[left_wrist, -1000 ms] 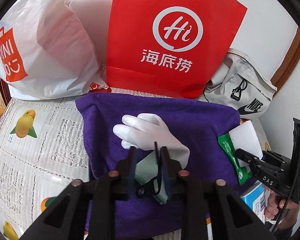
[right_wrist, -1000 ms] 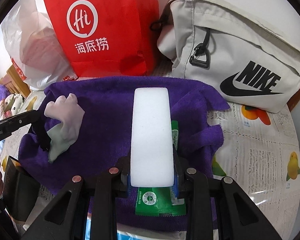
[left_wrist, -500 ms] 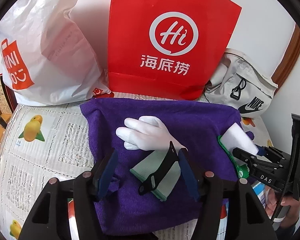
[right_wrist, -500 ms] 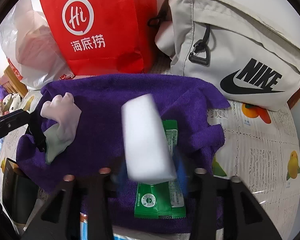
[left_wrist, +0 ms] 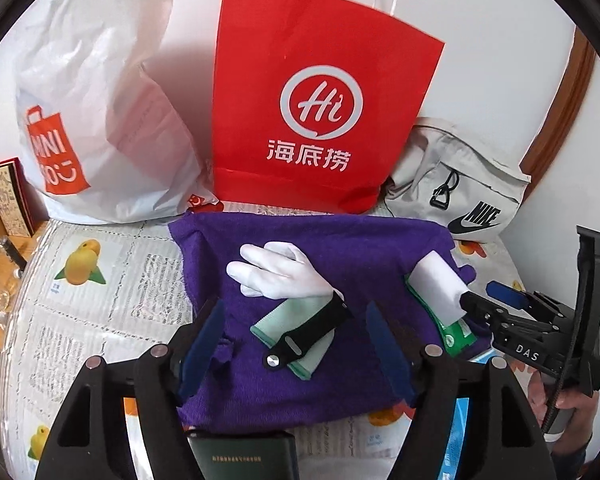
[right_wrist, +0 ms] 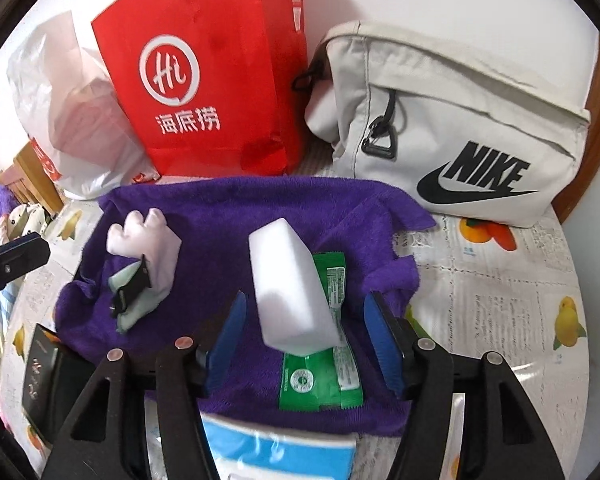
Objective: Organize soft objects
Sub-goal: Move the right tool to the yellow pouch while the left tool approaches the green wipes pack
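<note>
the left gripper (left_wrist: 294,344) gapes wide with nothing between its pads; the white glove (left_wrist: 278,276) lies just past it at 12 o'clock on the purple towel (left_wrist: 364,248). the right gripper (right_wrist: 306,336) is equally spread and empty, with the white sponge (right_wrist: 290,288) resting tilted on the green packet (right_wrist: 326,376). best to draw both straight back, clear of the towel, so nothing snags.

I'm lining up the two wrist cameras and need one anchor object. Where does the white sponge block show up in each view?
Left wrist: the white sponge block sits right of centre on the purple towel, overlapping the green packet.
Right wrist: the block is at centre, between the right gripper fingers, which stand open.
Shared landmark: the red Haidilao bag behind the towel.
</note>
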`<state>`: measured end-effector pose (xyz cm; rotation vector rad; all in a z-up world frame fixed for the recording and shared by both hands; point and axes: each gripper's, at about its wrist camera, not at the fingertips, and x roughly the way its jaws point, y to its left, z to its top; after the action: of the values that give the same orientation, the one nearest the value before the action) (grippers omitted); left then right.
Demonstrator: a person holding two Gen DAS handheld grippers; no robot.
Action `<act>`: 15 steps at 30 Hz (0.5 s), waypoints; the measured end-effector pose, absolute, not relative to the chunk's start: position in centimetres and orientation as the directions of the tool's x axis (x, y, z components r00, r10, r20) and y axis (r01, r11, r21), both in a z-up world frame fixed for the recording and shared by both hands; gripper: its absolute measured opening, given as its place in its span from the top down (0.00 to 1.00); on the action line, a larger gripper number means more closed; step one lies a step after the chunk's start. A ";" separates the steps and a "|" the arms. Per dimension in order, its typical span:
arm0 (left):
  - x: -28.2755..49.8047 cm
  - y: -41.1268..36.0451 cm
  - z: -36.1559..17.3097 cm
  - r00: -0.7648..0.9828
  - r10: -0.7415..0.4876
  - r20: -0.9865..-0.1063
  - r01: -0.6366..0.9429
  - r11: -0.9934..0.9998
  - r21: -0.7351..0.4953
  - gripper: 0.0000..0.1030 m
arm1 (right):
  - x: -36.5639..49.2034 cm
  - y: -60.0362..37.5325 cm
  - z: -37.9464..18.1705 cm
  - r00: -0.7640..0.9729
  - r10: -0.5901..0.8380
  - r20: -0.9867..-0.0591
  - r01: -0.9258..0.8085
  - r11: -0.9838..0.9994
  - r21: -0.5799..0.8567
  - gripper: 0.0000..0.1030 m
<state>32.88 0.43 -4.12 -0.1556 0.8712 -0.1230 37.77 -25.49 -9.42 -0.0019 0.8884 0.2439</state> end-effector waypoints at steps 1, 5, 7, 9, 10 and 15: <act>32.5 0.4 -3.9 0.641 -0.171 -0.748 0.043 0.981 -0.187 0.31 | 37.3 -25.6 -9.0 0.611 0.210 -0.763 -0.211 0.973 0.098 0.41; 30.9 0.5 -2.8 0.657 -0.158 -0.737 0.033 0.983 -0.181 0.31 | 35.4 -25.9 -7.7 0.625 0.221 -0.749 -0.211 0.971 0.110 0.41; 29.8 0.6 -2.3 0.664 -0.151 -0.732 0.026 0.983 -0.179 0.31 | 34.1 -26.3 -7.1 0.625 0.252 -0.739 -0.217 0.965 0.146 0.41; 28.8 0.6 -1.8 0.669 -0.153 -0.727 0.028 0.983 -0.181 0.31 | 32.7 -26.7 -6.7 0.617 0.278 -0.736 -0.216 0.959 0.182 0.41; 28.0 0.6 -1.5 0.673 -0.156 -0.723 0.032 0.983 -0.182 0.31 | 32.2 -26.8 -6.6 0.617 0.280 -0.735 -0.213 0.959 0.187 0.41; 24.9 1.0 -0.9 0.693 -0.137 -0.707 0.022 0.985 -0.169 0.31 | 28.6 -27.2 -6.3 0.618 0.271 -0.738 -0.196 0.962 0.189 0.41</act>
<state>24.91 0.97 -0.86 -0.1520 0.8004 -0.0895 28.62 -27.18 -6.32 0.0932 0.8639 0.2695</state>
